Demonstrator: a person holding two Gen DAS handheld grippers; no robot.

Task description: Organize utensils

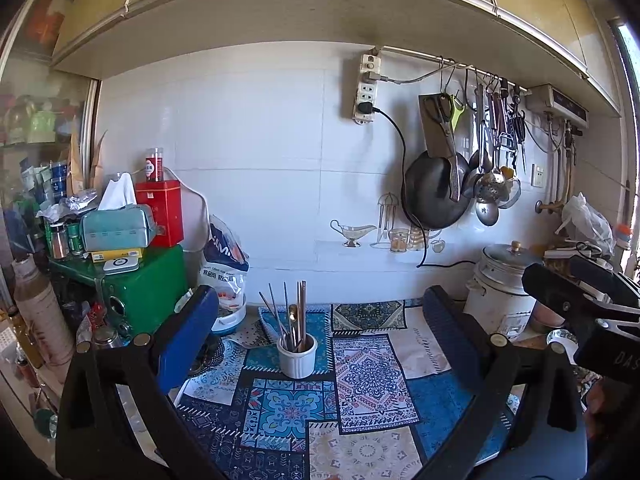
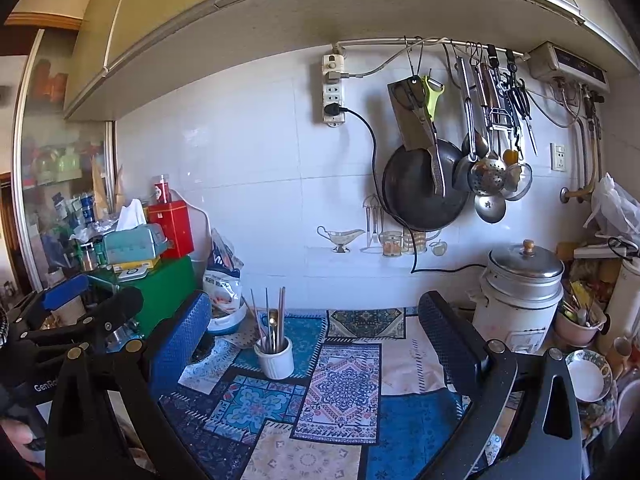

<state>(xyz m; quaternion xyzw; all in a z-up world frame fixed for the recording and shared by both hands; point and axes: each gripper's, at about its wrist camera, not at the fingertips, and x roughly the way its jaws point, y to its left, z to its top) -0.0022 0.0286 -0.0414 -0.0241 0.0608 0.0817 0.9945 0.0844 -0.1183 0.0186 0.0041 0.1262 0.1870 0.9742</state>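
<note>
From the left wrist camera, the left gripper (image 1: 320, 320) is seen with its two blue-padded fingers (image 1: 188, 336) spread wide apart, and nothing is held between them. A white ribbed holder (image 1: 297, 356) is framed between the fingers, standing upright on the patchwork cloth (image 1: 372, 384). The utensils (image 1: 290, 320), several thin metal chopsticks, a wooden pair and a gold-handled piece, are stood inside the holder, leaning slightly. The right gripper (image 1: 576, 296) is visible at the right edge; how far it is parted cannot be told from this view. A white rice cooker (image 1: 500, 292) is set near the tiled wall, and a black wok (image 1: 436, 192) is hung above it.

From the right wrist camera, the right gripper (image 2: 316, 328) is shown wide open as well, with nothing grasped. The holder (image 2: 275, 359) is found left of centre on the cloth (image 2: 344, 392), nearer the left finger but not touched by it, and the utensils (image 2: 272, 324) are held upright within. The left gripper (image 2: 80, 308) is seen at the left edge, beside a green box (image 2: 172, 292). A pink bowl (image 2: 580, 324) of further cutlery is placed to the right of the rice cooker (image 2: 520, 292).
</note>
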